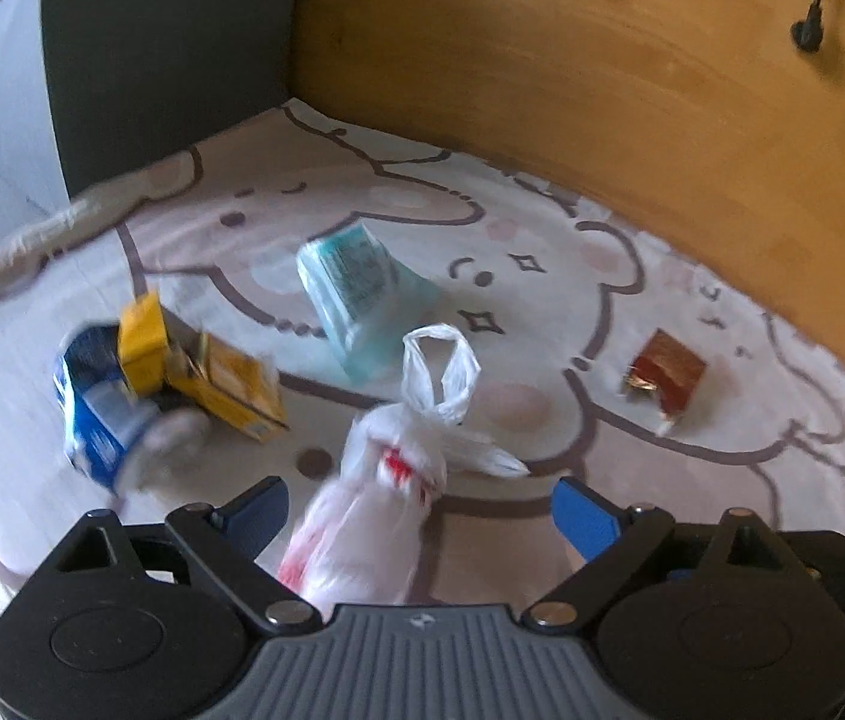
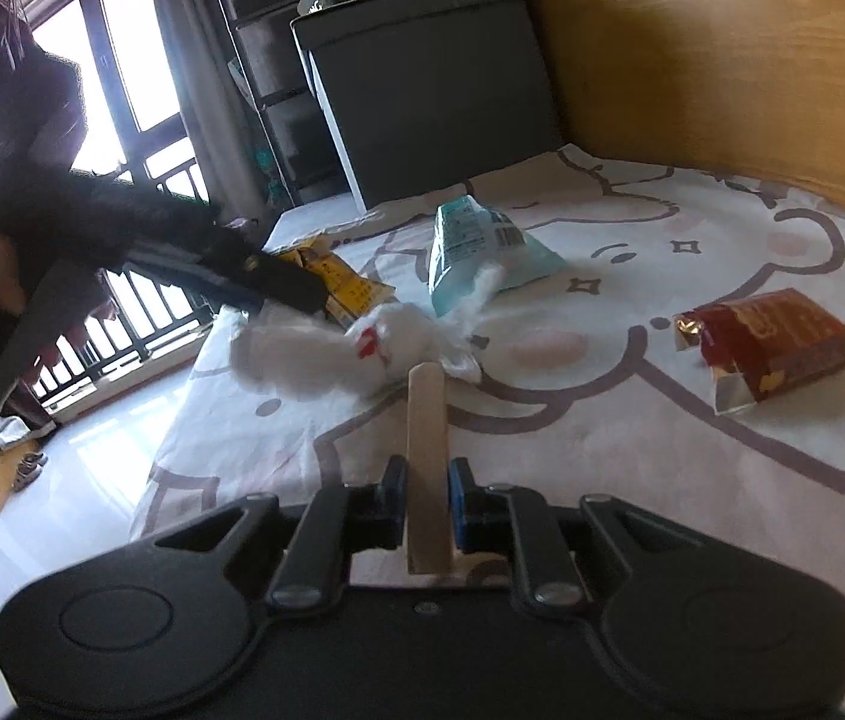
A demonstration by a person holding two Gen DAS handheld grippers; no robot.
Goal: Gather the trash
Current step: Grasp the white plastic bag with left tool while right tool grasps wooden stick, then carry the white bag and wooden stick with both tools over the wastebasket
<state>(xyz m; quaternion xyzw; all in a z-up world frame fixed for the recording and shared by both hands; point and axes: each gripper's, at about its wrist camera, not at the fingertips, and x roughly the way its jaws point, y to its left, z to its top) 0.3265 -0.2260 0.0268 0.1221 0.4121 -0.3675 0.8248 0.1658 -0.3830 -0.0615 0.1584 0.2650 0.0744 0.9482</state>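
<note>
Plastic is the thing to watch here: the white plastic bag (image 1: 386, 480) lies slumped on the cartoon-printed bed sheet (image 1: 692, 432), its knotted handles (image 1: 443, 372) standing up just beyond the left gripper (image 1: 422, 510). To do this step well, I judge the bag's mouth has to be found and held wide before anything goes in, because the film is limp and will fold shut under a light push.

Left to right in the left wrist view, the litter runs: a blue packet (image 1: 95, 414) at the far left, touching a yellow carton (image 1: 206, 372); a pale teal wrapper (image 1: 356, 294) farther back in the middle; the white bag nearest; and a torn red box (image 1: 668, 375) on the right, well apart from the rest. All of it sits on the sheet, with a wooden bed wall (image 1: 602, 90) behind.

The left gripper's fingers (image 1: 584, 510) are spread wide on either side of the bag's near end and do not press it, so nothing is held there. The right gripper (image 2: 425, 495) has its fingers (image 2: 461, 498) pressed close, pinching a flat wooden ice-lolly stick (image 2: 425, 456) that points towards the bag. That stick should go in end first, I think, once the mouth is opened.
</note>
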